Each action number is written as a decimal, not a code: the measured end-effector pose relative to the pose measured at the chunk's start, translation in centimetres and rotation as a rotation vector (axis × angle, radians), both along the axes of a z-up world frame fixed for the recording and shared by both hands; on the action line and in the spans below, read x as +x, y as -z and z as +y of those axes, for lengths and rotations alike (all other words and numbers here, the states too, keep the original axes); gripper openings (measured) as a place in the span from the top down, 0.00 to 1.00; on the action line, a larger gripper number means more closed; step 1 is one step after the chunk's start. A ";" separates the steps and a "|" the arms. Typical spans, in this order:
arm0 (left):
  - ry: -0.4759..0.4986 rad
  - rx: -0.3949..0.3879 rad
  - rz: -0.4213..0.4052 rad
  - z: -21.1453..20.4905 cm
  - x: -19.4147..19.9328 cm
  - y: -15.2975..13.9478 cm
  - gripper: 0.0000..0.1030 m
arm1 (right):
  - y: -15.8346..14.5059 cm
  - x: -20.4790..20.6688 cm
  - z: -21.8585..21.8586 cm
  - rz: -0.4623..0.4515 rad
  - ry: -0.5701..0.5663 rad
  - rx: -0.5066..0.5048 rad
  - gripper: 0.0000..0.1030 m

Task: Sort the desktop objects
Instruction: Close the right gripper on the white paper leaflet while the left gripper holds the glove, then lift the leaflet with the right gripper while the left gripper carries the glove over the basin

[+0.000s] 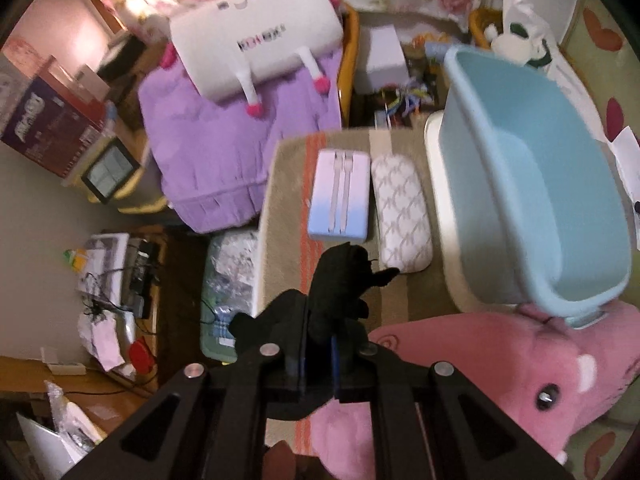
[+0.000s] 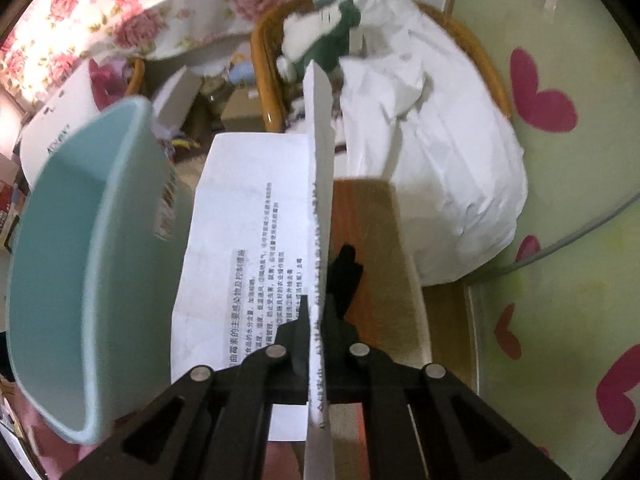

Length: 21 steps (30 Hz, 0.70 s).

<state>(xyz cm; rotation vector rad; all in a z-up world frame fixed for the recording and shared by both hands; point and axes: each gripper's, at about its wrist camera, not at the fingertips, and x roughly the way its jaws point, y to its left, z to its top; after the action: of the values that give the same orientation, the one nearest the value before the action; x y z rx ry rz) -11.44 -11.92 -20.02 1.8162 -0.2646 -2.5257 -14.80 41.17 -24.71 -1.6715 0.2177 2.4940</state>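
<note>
- Two grippers are in your hands, both clamped: your left gripper (image 1: pixel 320 344) pinches a black fuzzy object (image 1: pixel 340 284), and your right gripper (image 2: pixel 318 320) pinches a folded printed sheet (image 2: pixel 248 264) edge-on between its fingers.
- Under both lies a beige striped cloth surface (image 1: pixel 288 208), with an orange stripe running along it.
- From the left wrist, a power bank (image 1: pixel 339 196) fading white to blue lies at 12 o'clock of the fingers, just beside a white patterned case (image 1: pixel 402 212) at 1 o'clock; both rest on the cloth.
- A light blue basket (image 1: pixel 536 184) stands tilted at 2 o'clock, and a pink plush (image 1: pixel 500 368) sits at 4 o'clock, its top touching the basket's lower rim.
- A purple cushion (image 1: pixel 216 148) with a white plush pillow (image 1: pixel 256 36) on it fills 11 o'clock.
- Only the right wrist shows a big white bag (image 2: pixel 440 172) at 1 o'clock in a wicker chair (image 2: pixel 266 80), a green-and-white plush toy (image 2: pixel 320 36) at 12, and a heart-patterned floor (image 2: pixel 560 160) at 3; there the basket (image 2: pixel 80 264) sits at 9 o'clock.
</note>
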 end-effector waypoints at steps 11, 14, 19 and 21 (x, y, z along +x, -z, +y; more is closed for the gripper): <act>0.036 -0.037 0.177 3.9 4.8 -12.8 0.92 | -16.2 4.4 -4.5 0.186 -0.036 -0.001 0.98; 0.056 -0.026 0.220 5.4 6.0 -15.4 0.92 | -19.4 5.9 -6.2 0.214 -0.070 0.021 0.98; 0.121 -0.013 0.293 8.6 8.0 -18.6 0.92 | -22.9 8.0 -8.5 0.232 -0.113 0.012 0.98; 0.150 -0.008 0.312 9.9 8.5 -19.4 0.92 | -23.8 8.7 -9.4 0.240 -0.127 0.017 0.98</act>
<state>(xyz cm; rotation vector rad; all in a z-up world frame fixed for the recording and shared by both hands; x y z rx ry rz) -2.91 -1.99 -0.58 1.4170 -0.4135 -2.8529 -6.06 31.73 -0.89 -1.4180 0.1164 2.7806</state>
